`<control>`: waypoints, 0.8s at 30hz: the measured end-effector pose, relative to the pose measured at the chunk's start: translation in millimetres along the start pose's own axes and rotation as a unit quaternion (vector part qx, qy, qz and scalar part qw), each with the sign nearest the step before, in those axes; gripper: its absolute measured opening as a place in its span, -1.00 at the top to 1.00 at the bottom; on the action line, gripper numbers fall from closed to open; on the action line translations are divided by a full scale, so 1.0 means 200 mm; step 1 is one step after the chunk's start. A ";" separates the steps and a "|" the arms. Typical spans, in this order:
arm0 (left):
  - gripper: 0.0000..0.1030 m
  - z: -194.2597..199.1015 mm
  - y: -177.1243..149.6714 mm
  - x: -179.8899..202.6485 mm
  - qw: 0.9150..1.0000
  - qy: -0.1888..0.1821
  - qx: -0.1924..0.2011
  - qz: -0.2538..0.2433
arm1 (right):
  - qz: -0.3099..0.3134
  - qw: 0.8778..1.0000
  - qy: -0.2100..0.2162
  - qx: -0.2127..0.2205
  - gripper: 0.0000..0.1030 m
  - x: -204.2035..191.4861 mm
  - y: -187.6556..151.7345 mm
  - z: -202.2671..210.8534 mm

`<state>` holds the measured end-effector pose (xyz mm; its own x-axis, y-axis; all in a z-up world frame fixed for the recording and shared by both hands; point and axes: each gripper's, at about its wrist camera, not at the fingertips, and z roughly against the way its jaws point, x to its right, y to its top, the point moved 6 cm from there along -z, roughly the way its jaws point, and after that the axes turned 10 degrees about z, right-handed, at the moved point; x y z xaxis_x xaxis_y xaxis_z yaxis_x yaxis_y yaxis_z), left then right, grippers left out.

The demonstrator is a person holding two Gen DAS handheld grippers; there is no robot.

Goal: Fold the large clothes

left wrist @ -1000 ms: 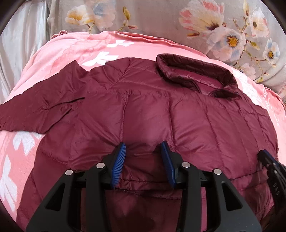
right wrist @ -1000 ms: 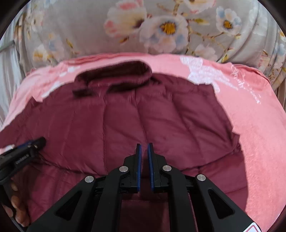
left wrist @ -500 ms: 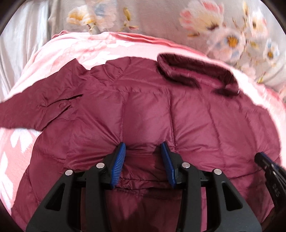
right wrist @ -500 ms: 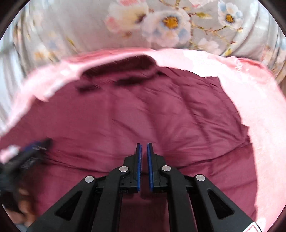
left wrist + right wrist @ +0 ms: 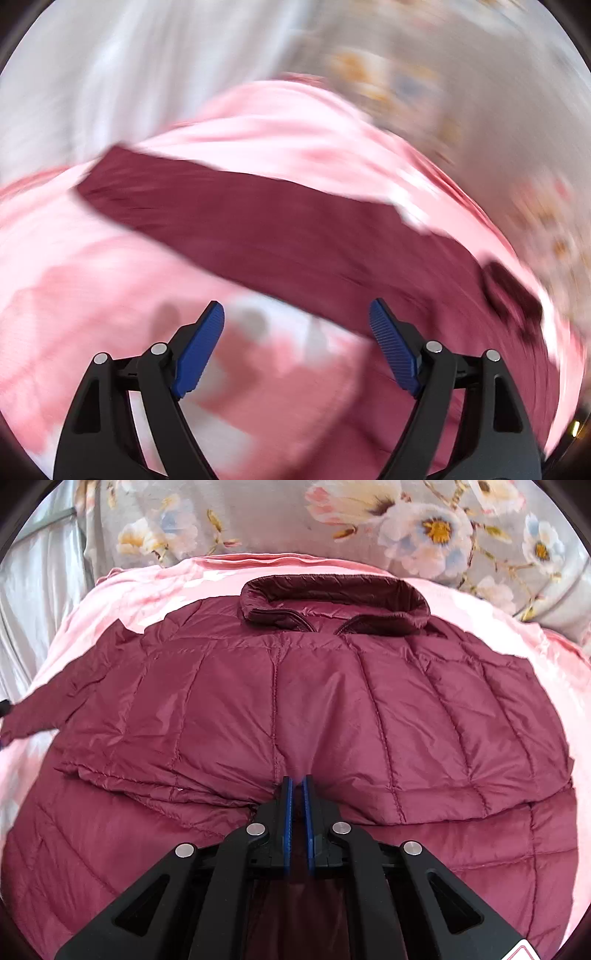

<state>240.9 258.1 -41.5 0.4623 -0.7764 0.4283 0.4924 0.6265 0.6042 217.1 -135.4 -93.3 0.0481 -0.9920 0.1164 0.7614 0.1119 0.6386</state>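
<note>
The jacket [image 5: 295, 709] hem is pinched by the right tool [image 5: 297, 786]; the left tool [image 5: 295, 332], spread empty near the sleeve [image 5: 221, 210], risks a misgrab, given blur.

quilted maroon jacket [image 5: 295, 701] shows a slight sheen; pink blanket [image 5: 554, 672] looks soft, matt cloth; floral fabric [image 5: 406, 524] smooth.
</note>
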 end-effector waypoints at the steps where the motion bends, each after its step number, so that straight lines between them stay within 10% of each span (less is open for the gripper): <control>1: -0.53 -0.02 0.06 -0.09 1.000 0.012 0.003 0.021 | 0.004 1.000 -0.005 0.001 0.88 0.00 0.00 0.00; 8: -0.52 -0.15 0.47 -0.73 0.983 0.097 0.039 0.153 | -0.006 0.999 -0.002 0.052 0.87 -0.02 0.01 0.19; 15: -0.46 -0.28 0.58 -0.96 0.967 0.103 0.031 0.230 | -0.024 0.998 0.015 0.062 0.86 -0.09 -0.08 0.35; 17: -0.23 -0.29 0.61 -0.93 0.970 0.104 0.040 0.217 | -0.030 0.998 0.018 0.061 0.85 -0.11 -0.12 0.39; 21: 0.86 -0.35 0.64 -0.81 0.978 0.087 0.013 0.189 | -0.029 0.998 0.014 0.057 0.85 -0.14 -0.20 0.43; 24: 0.98 -0.27 0.67 -0.66 0.985 0.073 0.034 0.153 | -0.018 0.998 0.008 0.055 0.85 -0.17 -0.26 0.44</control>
<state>286.8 447.9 -53.4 0.6841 -0.5317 0.4993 0.2660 0.8193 0.5079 119.7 -102.2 -64.0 0.0325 -0.9963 0.0799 0.6866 0.0803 0.7225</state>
